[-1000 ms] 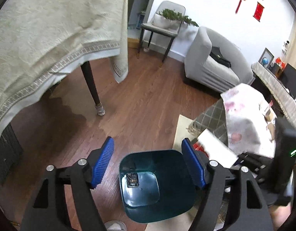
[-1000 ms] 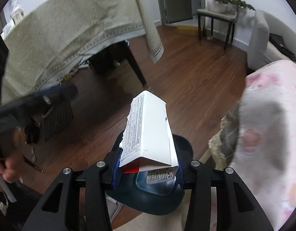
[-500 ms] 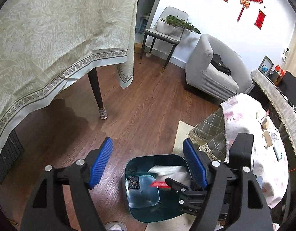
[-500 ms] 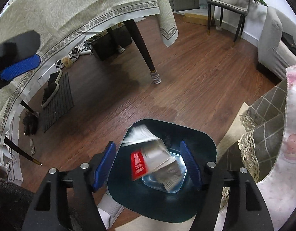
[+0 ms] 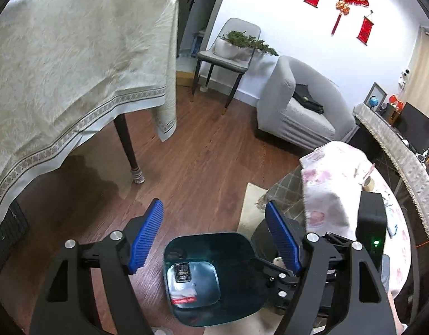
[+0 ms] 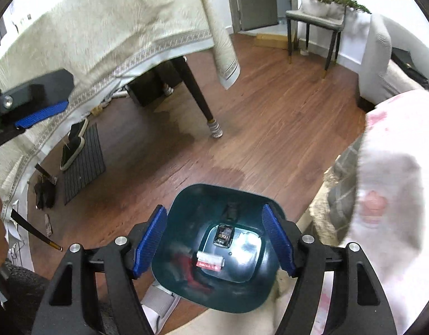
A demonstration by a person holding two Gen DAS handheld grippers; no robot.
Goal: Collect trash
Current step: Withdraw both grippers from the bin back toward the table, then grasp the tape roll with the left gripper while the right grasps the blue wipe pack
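A dark teal trash bin [image 6: 186, 203] stands on the wood floor, right below both grippers. At its bottom lie a white and red box [image 6: 210, 261] and a small black packet [image 6: 224, 234]. My right gripper [image 6: 214, 243] hangs over the bin's mouth, open, with nothing between its blue pads. In the left wrist view the same bin [image 5: 242, 251] shows the box [image 5: 183, 297] and the packet [image 5: 182, 270]. My left gripper [image 5: 214, 238] is open and empty above the bin's far rim. It also appears at the upper left of the right wrist view, as the left gripper [image 6: 41, 114].
A table under a cream cloth [image 5: 74, 69] stands to the left, its dark leg [image 5: 128, 145] near the bin. A low table with a pink-flowered cloth [image 5: 340, 173] and a pale rug [image 5: 250, 209] are on the right. A grey armchair [image 5: 295, 106] sits behind.
The right gripper's jaws have opened and let go of the white box, which has dropped into the bin. The left gripper has risen a little, showing more of the room.
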